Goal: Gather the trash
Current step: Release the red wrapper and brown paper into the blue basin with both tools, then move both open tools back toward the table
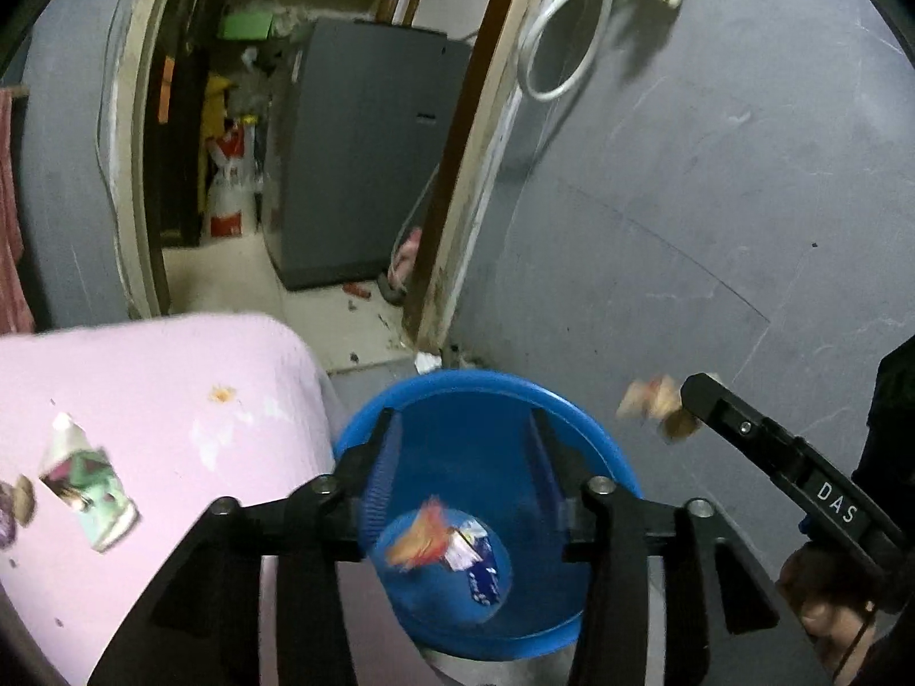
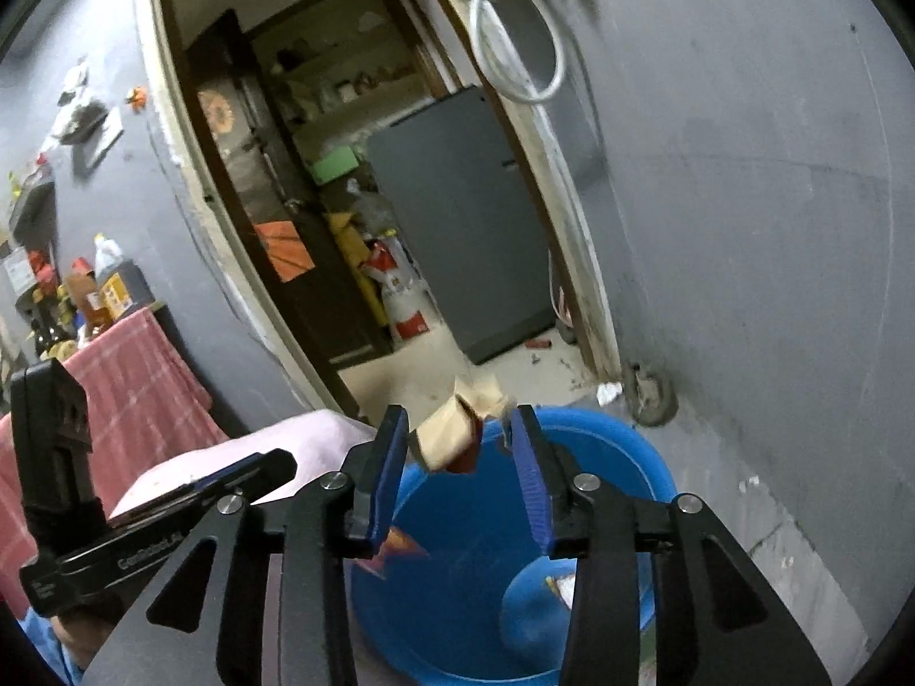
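Observation:
A blue bucket (image 1: 595, 446) stands on the floor beside a pink-covered table (image 1: 148, 400). Several wrappers (image 1: 440, 537) lie in its bottom. My left gripper (image 1: 463, 434) is open and empty above the bucket. My right gripper (image 2: 460, 429) is open over the bucket (image 2: 640, 457); a tan and red paper scrap (image 2: 452, 429) sits loose between its fingertips, blurred. That scrap (image 1: 657, 406) also shows by the right gripper's tip in the left wrist view. A green and white wrapper (image 1: 86, 486) lies on the table, with another small scrap (image 1: 17, 500) at its left edge.
A grey wall (image 1: 715, 200) rises behind the bucket. A doorway (image 1: 240, 183) leads to a room with a grey appliance (image 1: 366, 148). A white cable and glove (image 1: 577, 11) hang on the wall. A red cloth (image 2: 131, 377) covers a shelf at left.

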Tool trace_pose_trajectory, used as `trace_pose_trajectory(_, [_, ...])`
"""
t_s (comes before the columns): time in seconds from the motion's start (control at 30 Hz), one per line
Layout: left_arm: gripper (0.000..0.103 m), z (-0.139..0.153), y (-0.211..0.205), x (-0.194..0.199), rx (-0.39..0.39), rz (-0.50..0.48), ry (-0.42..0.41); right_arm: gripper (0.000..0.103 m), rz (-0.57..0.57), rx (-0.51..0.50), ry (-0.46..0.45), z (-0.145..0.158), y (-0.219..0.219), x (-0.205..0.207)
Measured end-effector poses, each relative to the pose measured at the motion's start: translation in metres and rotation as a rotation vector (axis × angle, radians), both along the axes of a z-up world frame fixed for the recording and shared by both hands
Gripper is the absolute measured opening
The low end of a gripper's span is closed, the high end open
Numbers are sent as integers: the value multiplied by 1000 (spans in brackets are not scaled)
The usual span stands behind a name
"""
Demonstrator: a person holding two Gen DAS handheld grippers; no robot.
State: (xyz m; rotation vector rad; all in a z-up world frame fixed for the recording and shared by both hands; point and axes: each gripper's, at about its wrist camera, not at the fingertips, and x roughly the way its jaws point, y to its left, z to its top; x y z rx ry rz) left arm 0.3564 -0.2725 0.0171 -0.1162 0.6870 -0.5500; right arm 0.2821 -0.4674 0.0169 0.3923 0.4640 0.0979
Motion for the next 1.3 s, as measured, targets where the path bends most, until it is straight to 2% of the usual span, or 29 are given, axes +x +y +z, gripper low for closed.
trace_pose_trajectory(0.03, [44, -3, 0, 0, -2, 4, 5, 44, -3, 2, 5, -1, -2, -1])
trace_pose_trajectory(0.1, [52, -5, 2, 2, -4, 15, 15, 46, -6, 4, 5, -1, -3, -2])
trace_pose_trajectory(0.23, [59, 1, 14, -1, -38, 40, 13, 51, -17, 5, -11, 4, -4, -7])
trace_pose_trajectory(0.3, [70, 8, 24, -4, -48, 72, -12, 53, -22, -3, -27, 8, -3, -10])
trace_pose_trajectory(0.37, [78, 17, 34, -8, -65, 104, -39, 58, -24, -23, -50, 14, 0, -13])
trace_pose_trajectory(0.43, [86, 26, 47, -15, -84, 145, -72, 77, -25, -42, -80, 21, 3, -16])
trace_pose_trajectory(0.53, [94, 40, 63, -23, -87, 196, -120, 85, -23, -62, -140, 32, 11, -24])
trace_pose_trajectory(0.6, [96, 50, 76, -32, -68, 232, -173, 100, -29, -72, -172, 40, 16, -27])
trace_pose_trajectory(0.63, [96, 53, 80, -35, -59, 241, -188, 103, -32, -75, -188, 44, 19, -29])
trace_pose_trajectory(0.77, [96, 67, 105, -54, -22, 285, -262, 103, -14, -84, -237, 59, 35, -33])
trace_pose_trajectory(1.07, [98, 90, 175, -97, -30, 397, -346, 103, 98, -172, -346, 87, 103, -41])
trace_pose_trajectory(1.3, [100, 91, 230, -133, 23, 504, -403, 103, 169, -199, -448, 99, 154, -50])
